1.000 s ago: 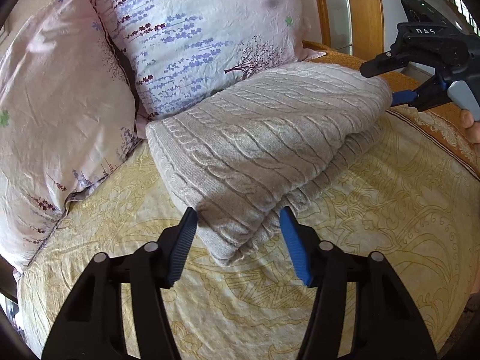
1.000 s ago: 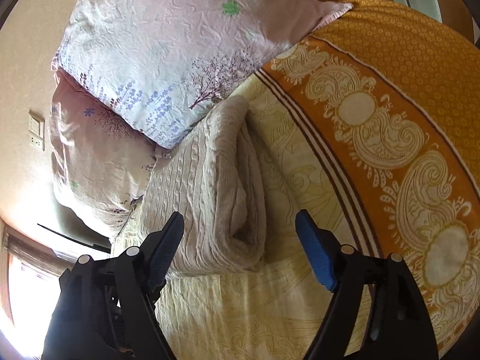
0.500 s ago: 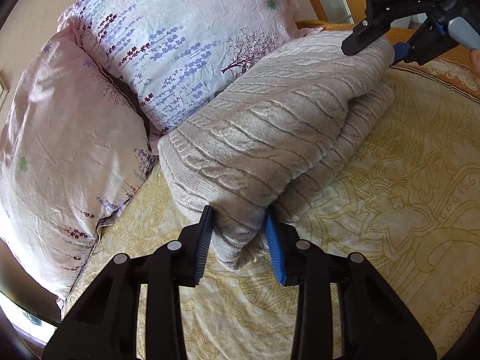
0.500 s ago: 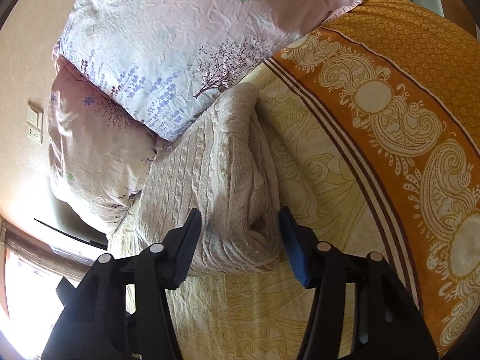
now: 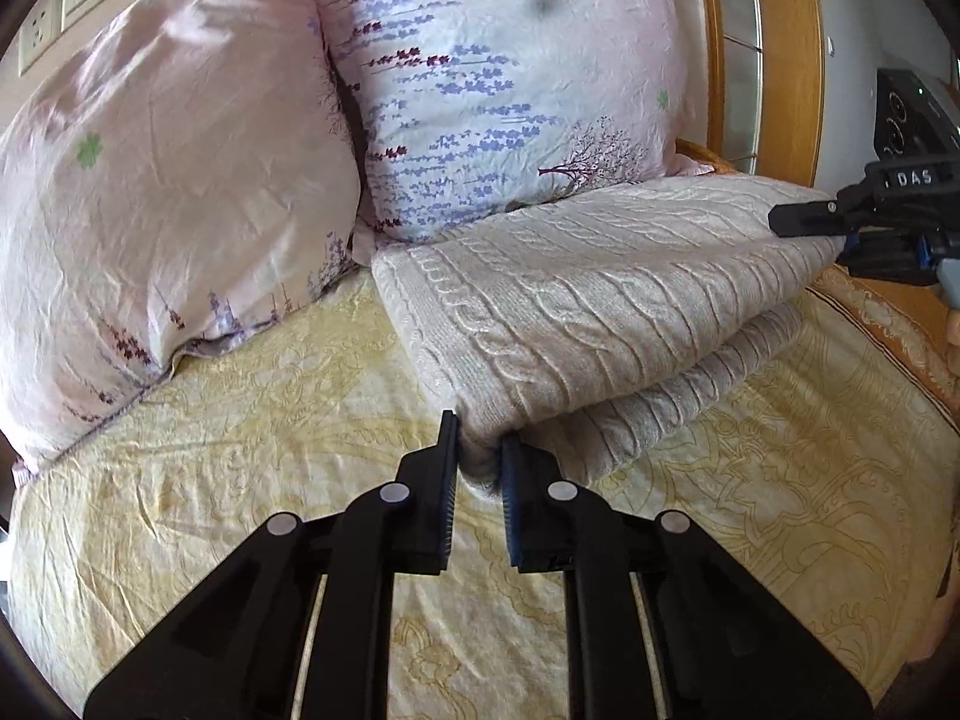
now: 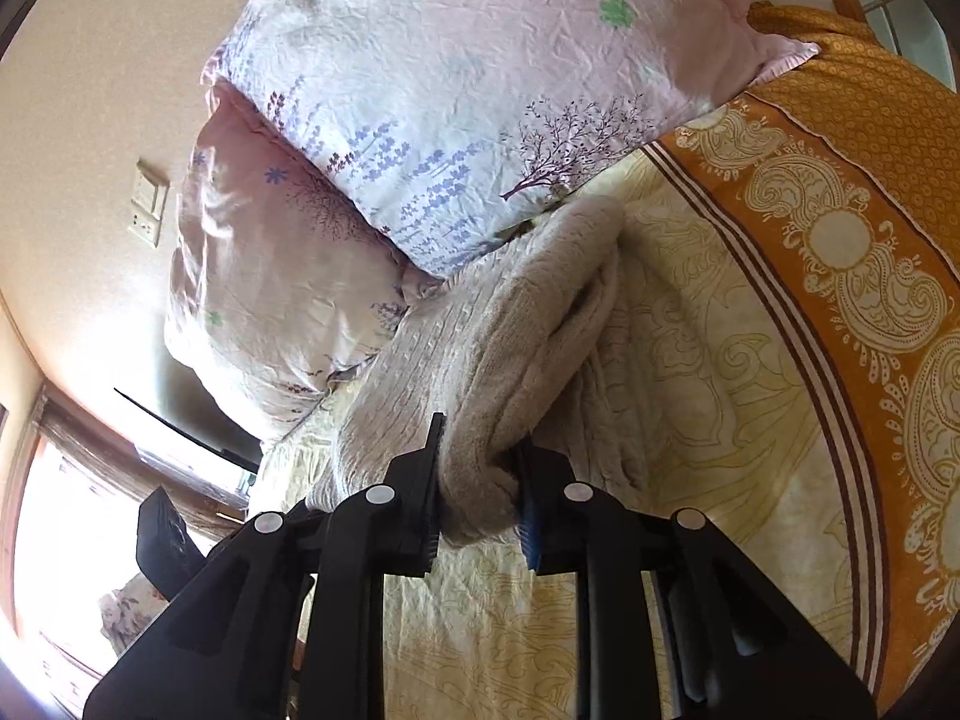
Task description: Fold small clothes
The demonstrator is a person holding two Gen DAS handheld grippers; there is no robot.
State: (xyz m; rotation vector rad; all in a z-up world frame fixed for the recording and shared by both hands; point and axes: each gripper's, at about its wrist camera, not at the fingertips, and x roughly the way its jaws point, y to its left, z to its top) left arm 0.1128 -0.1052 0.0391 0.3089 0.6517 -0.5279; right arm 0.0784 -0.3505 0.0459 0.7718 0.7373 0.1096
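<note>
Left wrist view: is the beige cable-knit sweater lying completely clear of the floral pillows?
No. The beige cable-knit sweater's far edge butts against the pale pink pillow printed with purple flowers.

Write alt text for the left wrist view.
The left tool pinches a corner of a folded beige cable-knit sweater on a yellow patterned bedspread. Two floral pillows lean behind it; the right tool grips the sweater's far end.

Sweater [image 5: 606,294] on bedspread [image 5: 252,480], before pillows [image 5: 498,72]

Both hand-held grippers, left [image 5: 480,456] and right [image 6: 480,468], just closed onto corners of the sweater [image 5: 600,300], earlier open astride them.
</note>
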